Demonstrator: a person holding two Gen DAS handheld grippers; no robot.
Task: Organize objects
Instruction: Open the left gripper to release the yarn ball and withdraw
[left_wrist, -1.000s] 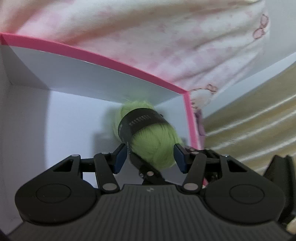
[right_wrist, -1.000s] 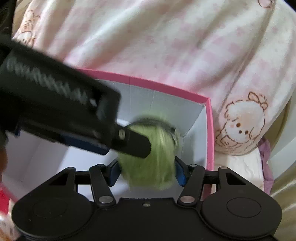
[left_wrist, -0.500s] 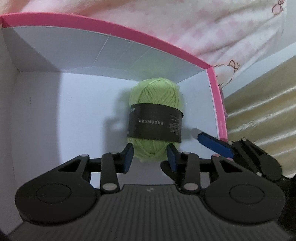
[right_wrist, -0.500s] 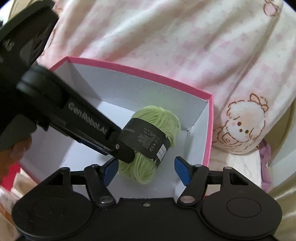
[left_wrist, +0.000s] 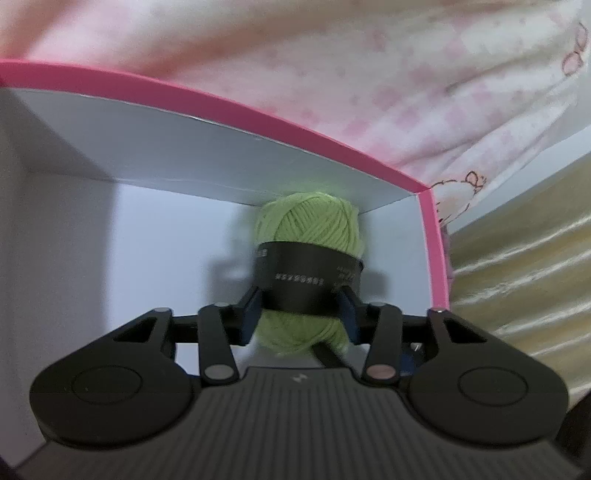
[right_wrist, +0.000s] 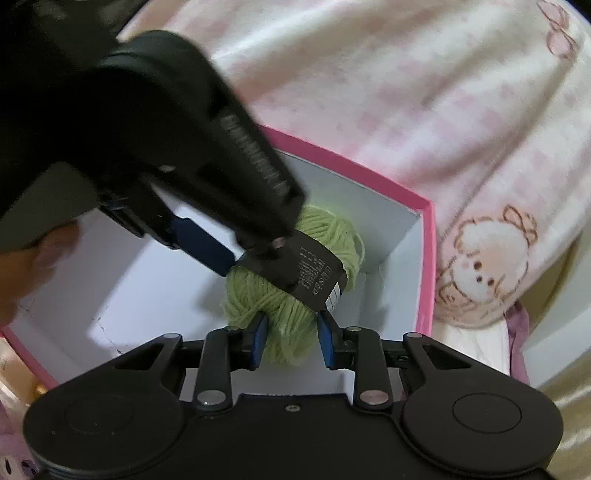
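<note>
Green yarn ball (left_wrist: 308, 225) sits in the pink box's (left_wrist: 430, 243) far corner; both our grippers pinch it, left gripper (left_wrist: 299, 314) on its black paper band (left_wrist: 306, 284), right gripper (right_wrist: 291, 336) squeezing soft, light strands.

**Both grippers close in on the yarn**

My right gripper (right_wrist: 290, 338) has just closed onto the green yarn ball's (right_wrist: 280, 306) near end at frame centre. My left gripper (left_wrist: 300, 314), narrowed then slightly reopened, now straddles the ball's black band (left_wrist: 306, 284).

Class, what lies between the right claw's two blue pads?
The green yarn ball, its lower end pinched by the right claw inside the pink box; the right wrist view shows it.
</note>
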